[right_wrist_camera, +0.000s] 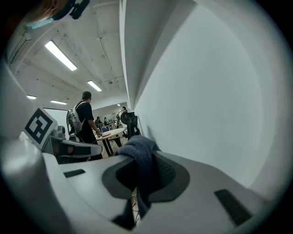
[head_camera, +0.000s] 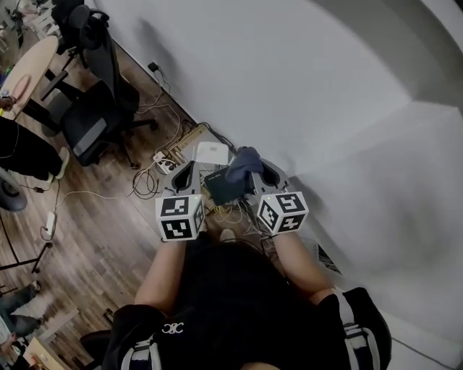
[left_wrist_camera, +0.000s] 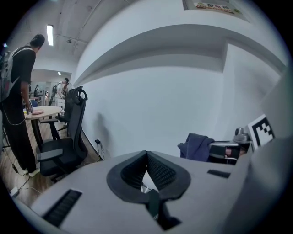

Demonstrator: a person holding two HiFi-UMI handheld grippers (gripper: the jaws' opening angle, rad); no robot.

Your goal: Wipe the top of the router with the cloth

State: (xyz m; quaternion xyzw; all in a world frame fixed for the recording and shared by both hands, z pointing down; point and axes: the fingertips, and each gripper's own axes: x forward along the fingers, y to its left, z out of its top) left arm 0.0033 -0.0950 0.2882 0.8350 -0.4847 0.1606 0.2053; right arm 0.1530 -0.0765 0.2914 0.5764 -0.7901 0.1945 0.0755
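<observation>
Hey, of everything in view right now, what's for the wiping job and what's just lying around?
For the job: cloth, clamped in the right gripper; left gripper, shut, empty; white flat box, probably the router; dark box, possibly the router instead.
Lying about: power strip; cables; office chair; round table.

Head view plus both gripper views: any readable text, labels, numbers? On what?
No legible text anywhere.
Left gripper and right gripper cubes: black-and-white square markers, no letters.
Wall poster: print too blurred.
White emblem on black shirt: too small.
Dark blue cloth: no label.
</observation>
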